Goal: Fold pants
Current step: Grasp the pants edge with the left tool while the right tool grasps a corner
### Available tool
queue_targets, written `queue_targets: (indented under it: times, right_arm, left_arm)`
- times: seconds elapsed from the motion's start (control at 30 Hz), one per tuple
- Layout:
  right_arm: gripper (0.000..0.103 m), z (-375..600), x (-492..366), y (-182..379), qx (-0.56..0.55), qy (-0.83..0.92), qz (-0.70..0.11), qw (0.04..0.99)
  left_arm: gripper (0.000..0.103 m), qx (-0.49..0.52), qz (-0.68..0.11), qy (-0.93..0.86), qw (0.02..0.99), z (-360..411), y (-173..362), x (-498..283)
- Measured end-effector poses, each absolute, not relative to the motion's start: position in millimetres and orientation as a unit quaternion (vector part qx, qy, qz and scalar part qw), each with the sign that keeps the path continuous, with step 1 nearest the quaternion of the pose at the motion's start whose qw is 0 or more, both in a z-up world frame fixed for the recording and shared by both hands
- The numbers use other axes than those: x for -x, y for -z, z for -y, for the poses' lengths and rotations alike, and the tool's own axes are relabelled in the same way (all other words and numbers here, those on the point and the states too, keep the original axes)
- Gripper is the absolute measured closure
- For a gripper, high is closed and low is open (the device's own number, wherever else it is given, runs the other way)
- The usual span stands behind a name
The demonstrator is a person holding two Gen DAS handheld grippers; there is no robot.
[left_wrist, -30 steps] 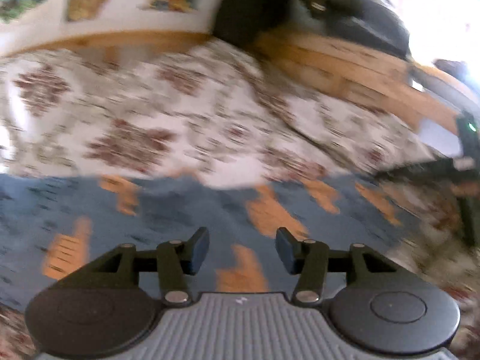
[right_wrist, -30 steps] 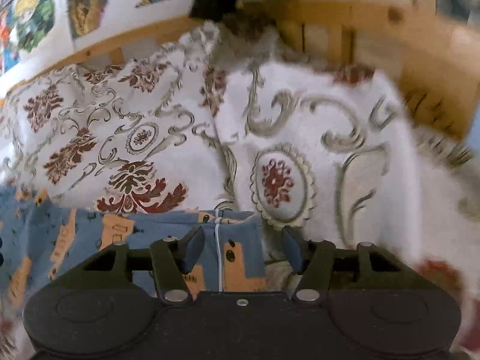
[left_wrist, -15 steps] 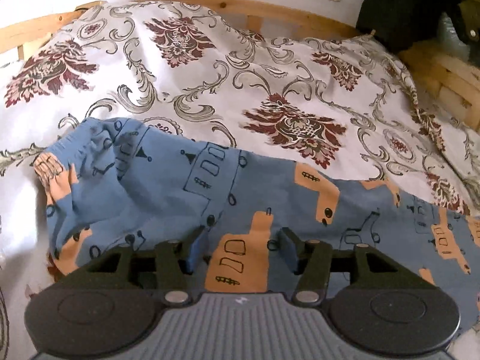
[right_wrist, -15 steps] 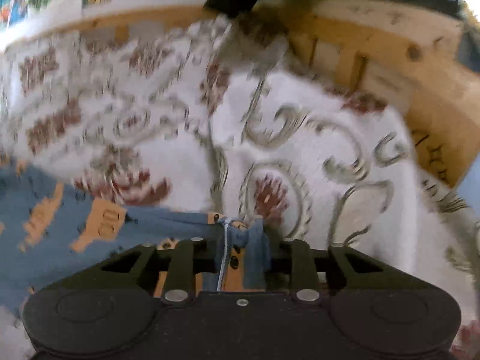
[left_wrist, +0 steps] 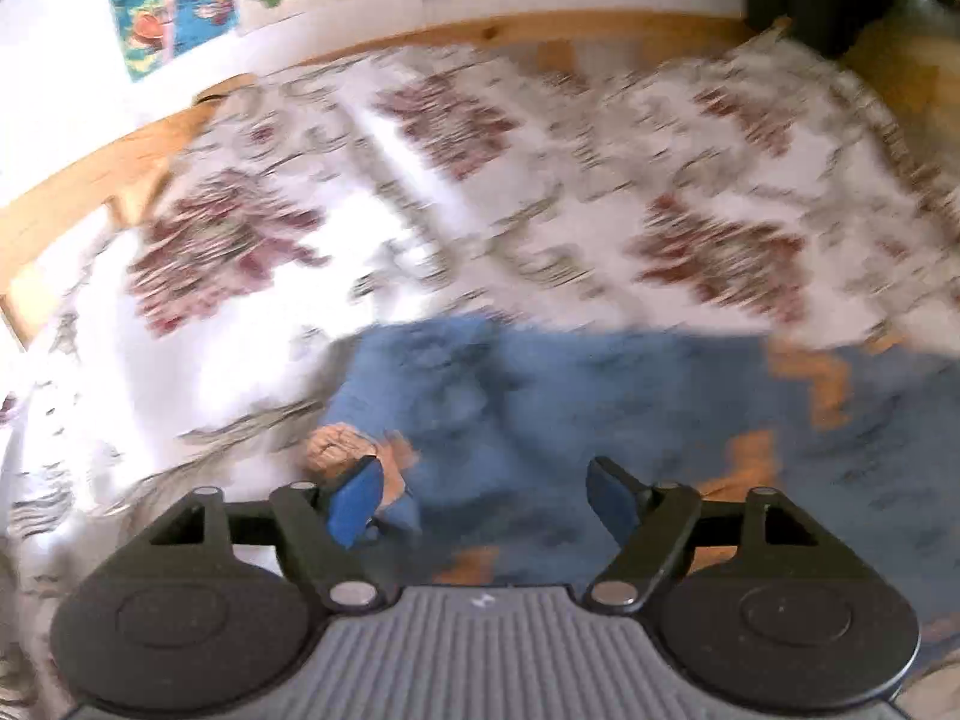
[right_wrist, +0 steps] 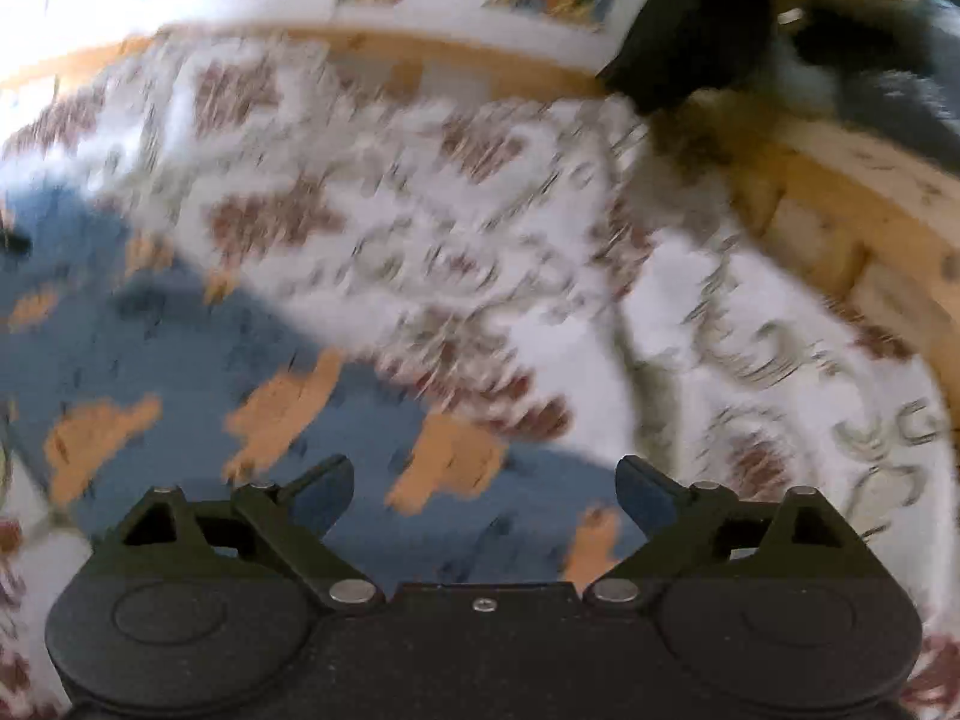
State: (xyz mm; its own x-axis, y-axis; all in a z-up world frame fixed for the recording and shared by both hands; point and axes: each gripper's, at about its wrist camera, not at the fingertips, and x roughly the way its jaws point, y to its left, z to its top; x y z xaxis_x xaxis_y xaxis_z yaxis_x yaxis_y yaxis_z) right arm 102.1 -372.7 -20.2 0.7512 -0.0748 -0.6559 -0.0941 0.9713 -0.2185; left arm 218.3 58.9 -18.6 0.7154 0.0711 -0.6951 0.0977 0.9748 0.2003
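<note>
Blue pants (left_wrist: 600,396) with orange prints lie on the patterned bedspread. In the left wrist view my left gripper (left_wrist: 486,498) is open over the pants' left end, its left pad (left_wrist: 354,501) beside an orange cuff (left_wrist: 342,450). In the right wrist view the pants (right_wrist: 180,360) spread across the lower left, and my right gripper (right_wrist: 483,495) hangs open above them with nothing between its pads. Both views are blurred by motion.
A white bedspread (left_wrist: 540,180) with dark red floral motifs covers the bed. A wooden bed frame (right_wrist: 840,228) runs along the back and right. Colourful pictures (left_wrist: 174,0) hang on the wall. A dark object (right_wrist: 696,30) sits at the far corner.
My right gripper was shut on the pants' edge half a second ago and is now open, the cloth released. My left gripper has shifted toward the pants' left cuff and stays open.
</note>
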Motion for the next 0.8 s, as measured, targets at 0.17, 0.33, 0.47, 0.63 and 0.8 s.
queue_targets:
  times: [0.17,0.33,0.47,0.63,0.8]
  right_arm:
    - [0.005,399.4,-105.0,37.1,0.082,0.044,-0.398,0.913]
    - [0.003,410.0,-113.0,3.9,0.074,0.024,-0.372,0.925]
    - [0.002,395.4,-163.7,-23.9,0.08,-0.052,-0.398,0.912]
    - [0.002,368.1,-250.3,-62.9,0.022,-0.128,-0.463,0.877]
    - [0.002,317.6,-325.1,-63.5,-0.03,-0.171,-0.562,0.808]
  left_arm:
    - [0.023,-0.041,-0.39,0.001,0.92,-87.9,26.5,-208.1]
    - [0.016,-0.025,-0.366,0.017,0.93,-66.3,7.9,-205.1]
    - [0.007,0.044,-0.342,0.104,0.933,-44.7,3.3,-219.0]
    - [0.007,0.151,-0.391,0.141,0.897,-30.4,36.3,-248.4]
    - [0.007,0.083,-0.385,0.149,0.907,-25.0,61.3,-237.9]
